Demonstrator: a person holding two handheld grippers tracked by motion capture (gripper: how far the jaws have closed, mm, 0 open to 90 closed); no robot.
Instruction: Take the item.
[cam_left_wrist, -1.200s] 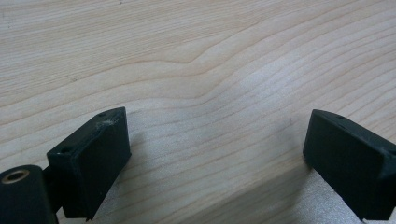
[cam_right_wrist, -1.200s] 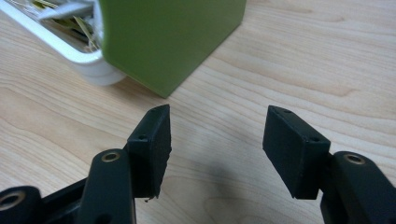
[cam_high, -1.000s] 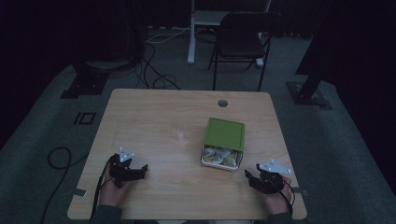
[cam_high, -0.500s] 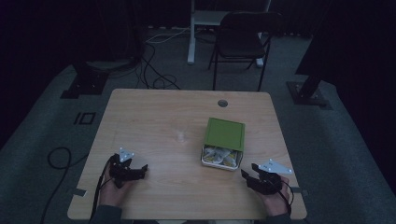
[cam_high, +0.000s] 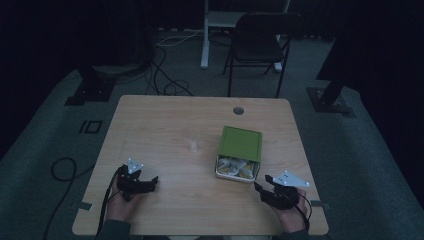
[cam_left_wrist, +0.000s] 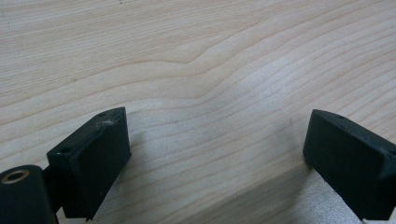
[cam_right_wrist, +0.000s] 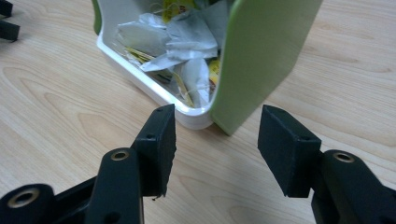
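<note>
Right gripper view: right gripper (cam_right_wrist: 215, 140) nearer box (cam_right_wrist: 261, 56).

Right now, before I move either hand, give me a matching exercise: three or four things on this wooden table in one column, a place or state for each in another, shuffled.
Things:
1. flat green lid
2. white tray of paper sachets
3. left gripper
4. right gripper

Places or states:
A. open over bare wood, far from the box
B. partly uncovered at its near end
C. open, aimed at the tray's near corner
D. slid back, covering the far part of the tray

Pairs: 1-D, 2-B, 3-A, 4-C
</note>
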